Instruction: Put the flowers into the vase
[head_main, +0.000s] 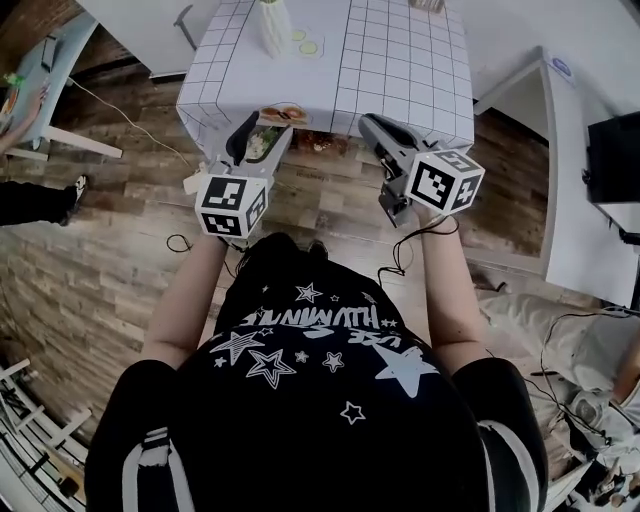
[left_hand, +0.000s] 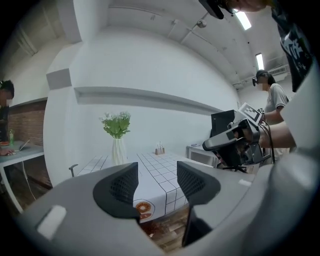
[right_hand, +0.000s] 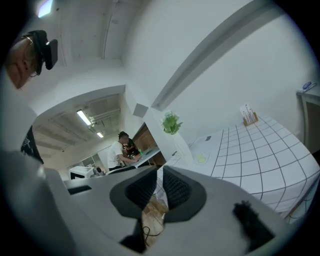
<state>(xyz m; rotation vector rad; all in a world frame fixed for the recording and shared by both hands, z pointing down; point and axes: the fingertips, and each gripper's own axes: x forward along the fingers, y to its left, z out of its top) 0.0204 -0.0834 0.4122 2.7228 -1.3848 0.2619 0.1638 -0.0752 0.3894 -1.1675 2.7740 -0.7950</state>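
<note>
Both claws are running empty: left gripper (left_hand: 157, 187) half open, right gripper (right_hand: 159, 187) barely open. Reaching in, you're risking tipping the tall vase (left_hand: 118, 151) with its flowers (left_hand: 116, 124), left of centre.

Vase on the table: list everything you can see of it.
The vase is white, tall and slim, wider at the base, seemingly ribbed. It stands upright on the grid-patterned tablecloth, back from the near edge. A bunch of green-leaved flowers with small white blooms sits in its mouth. Nothing else touches it.
</note>
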